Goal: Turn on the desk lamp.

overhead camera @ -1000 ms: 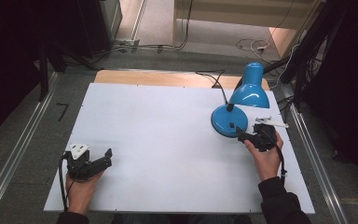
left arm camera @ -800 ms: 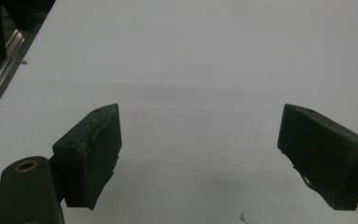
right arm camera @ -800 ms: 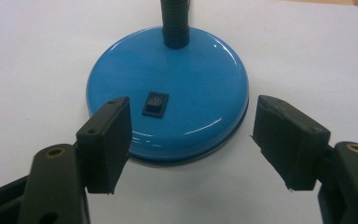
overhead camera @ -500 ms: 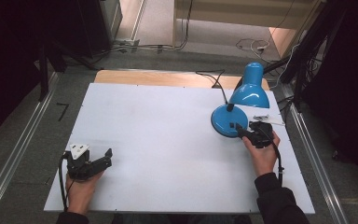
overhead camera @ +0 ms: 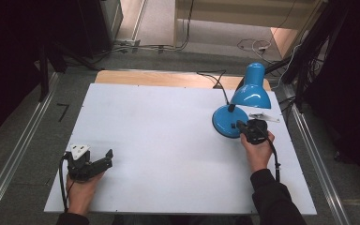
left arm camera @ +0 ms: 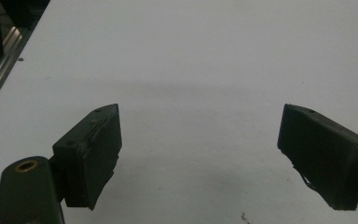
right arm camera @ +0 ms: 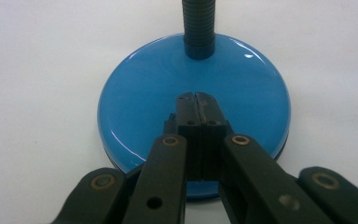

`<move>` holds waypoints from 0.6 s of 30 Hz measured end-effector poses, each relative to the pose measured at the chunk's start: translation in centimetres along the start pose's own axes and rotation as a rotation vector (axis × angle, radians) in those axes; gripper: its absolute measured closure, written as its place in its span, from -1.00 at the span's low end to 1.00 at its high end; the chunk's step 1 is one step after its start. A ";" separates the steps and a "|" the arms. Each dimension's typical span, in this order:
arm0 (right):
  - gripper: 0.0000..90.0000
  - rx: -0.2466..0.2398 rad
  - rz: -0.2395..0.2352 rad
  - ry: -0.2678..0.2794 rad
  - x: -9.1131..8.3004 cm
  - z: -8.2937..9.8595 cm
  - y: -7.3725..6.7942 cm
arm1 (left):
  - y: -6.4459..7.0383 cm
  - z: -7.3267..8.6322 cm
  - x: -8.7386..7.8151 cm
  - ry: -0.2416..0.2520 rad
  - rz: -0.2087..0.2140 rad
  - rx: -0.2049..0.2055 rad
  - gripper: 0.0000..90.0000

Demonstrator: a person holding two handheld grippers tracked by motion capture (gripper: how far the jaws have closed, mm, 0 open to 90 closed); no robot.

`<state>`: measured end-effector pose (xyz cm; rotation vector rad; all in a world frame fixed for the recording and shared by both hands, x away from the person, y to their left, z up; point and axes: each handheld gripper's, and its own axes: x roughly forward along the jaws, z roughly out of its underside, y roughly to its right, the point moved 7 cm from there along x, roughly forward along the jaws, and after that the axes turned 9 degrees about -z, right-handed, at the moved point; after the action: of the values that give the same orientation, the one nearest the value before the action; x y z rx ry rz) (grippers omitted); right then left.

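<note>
A blue desk lamp stands at the right of the white table point(overhead camera: 168, 122). It has a round base point(overhead camera: 224, 123), a black flexible neck point(right arm camera: 198, 28) and a shade point(overhead camera: 251, 91) tilted down to the right. My right gripper point(overhead camera: 240, 125) is shut with nothing between its jaws. In the right gripper view its closed tips point(right arm camera: 196, 99) lie over the middle of the glossy base point(right arm camera: 135, 93), just short of the neck. My left gripper point(overhead camera: 107, 157) rests at the table's front left, open, and bare table shows between its fingers point(left arm camera: 93, 149).
The lamp's black cable point(overhead camera: 214, 77) runs off the table's far edge, over a wooden strip point(overhead camera: 159, 78). A small white flat piece point(overhead camera: 264, 116) lies right of the base. Metal rails point(overhead camera: 23, 150) flank the table, with dark equipment beyond.
My right gripper has moved forward and left, from just off the lamp base onto it. The left gripper has stayed still.
</note>
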<state>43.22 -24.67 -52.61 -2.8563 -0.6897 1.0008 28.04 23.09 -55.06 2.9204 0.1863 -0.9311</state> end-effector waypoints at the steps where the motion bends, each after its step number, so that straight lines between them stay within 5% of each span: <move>1: 0.94 0.000 0.000 0.000 0.0 0.0 0.0 | 0.0 0.0 0.0 0.000 0.001 0.003 -0.68; 18: 0.94 -0.010 -0.005 -0.008 0.8 -0.3 -0.4 | 0.1 0.1 0.2 -0.007 0.000 0.006 -0.68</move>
<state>43.82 -23.97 -52.79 -2.8596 -0.7038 1.0114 28.12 23.01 -55.23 2.9224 0.1831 -0.9442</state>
